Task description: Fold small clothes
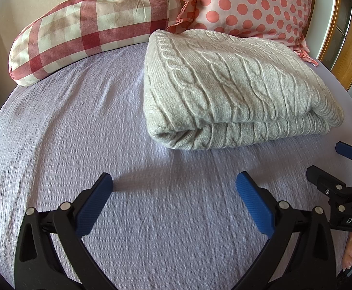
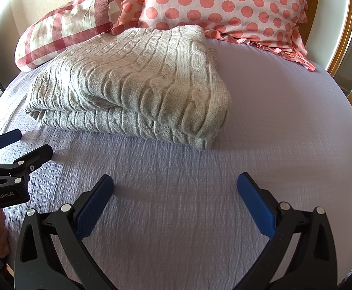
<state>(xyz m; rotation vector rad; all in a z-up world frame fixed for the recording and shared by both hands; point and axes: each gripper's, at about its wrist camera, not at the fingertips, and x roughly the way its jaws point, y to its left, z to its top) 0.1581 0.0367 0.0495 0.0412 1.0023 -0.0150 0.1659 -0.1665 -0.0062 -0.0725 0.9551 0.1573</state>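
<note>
Just in front of the polka-dot pillow (image 2: 224, 7), with the checked bolster (image 1: 91, 26) beside it, the cable-knit sweater (image 1: 226, 87) lies on the lilac bedspread (image 1: 79, 133), already doubled into a thick rectangle. It looks soft, bulky and limp rather than stiff, likely light for its size but prone to sagging and springing open, and the ribbed knit should grip well against rubber pads. A good hold would be at the rounded fold on its side away from the pillow, pinching both layers together near a corner. The left gripper (image 1: 174, 183) hovers short of that fold, jaws spread wide, holding and touching nothing. The right gripper (image 2: 176, 184) is likewise wide open and empty, off the sweater on the same side, away from the pillow.
</note>
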